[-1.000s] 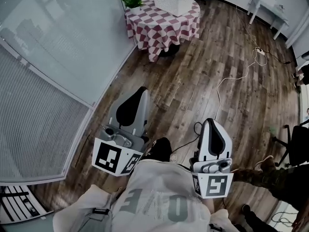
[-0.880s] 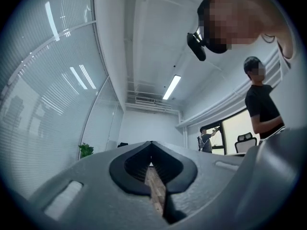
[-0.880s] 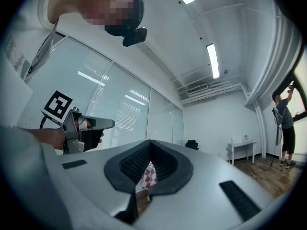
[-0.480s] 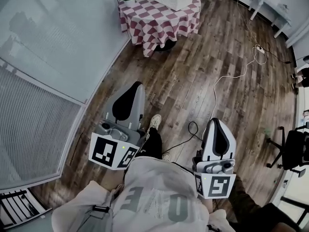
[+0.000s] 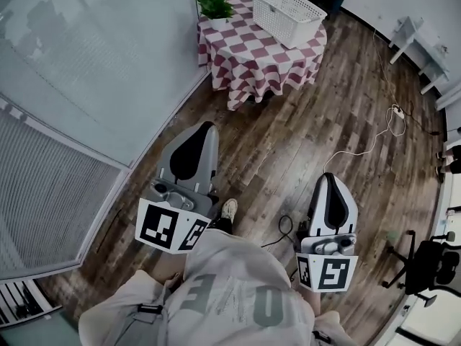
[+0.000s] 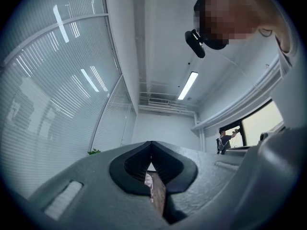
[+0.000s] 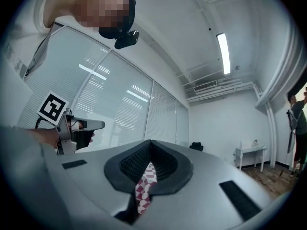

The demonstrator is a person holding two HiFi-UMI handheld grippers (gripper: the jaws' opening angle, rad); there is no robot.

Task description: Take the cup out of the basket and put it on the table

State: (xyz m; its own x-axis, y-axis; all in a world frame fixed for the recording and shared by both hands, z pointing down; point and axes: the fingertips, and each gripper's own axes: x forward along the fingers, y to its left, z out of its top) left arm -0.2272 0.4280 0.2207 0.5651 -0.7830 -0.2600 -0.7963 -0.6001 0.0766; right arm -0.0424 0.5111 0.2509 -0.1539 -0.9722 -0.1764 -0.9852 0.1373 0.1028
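1. Head view: basket [image 5: 287, 21] sits on the table [image 5: 245, 56]. The cup can't be seen and is probably inside.
2. Left gripper [image 5: 206, 126] and right gripper [image 5: 330, 176] are well short of the table, jaws together, nothing held.
3. The step is likely the approach: come square to the table, part the jaws before reaching over the basket rim, and avoid the plant [image 5: 213, 1] at the table's edge.

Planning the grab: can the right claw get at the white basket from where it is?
Probably not yet. The right claw is held near the person's body, shut, with a stretch of wooden floor between it and the basket on the checkered table. Nothing seems to block the way.
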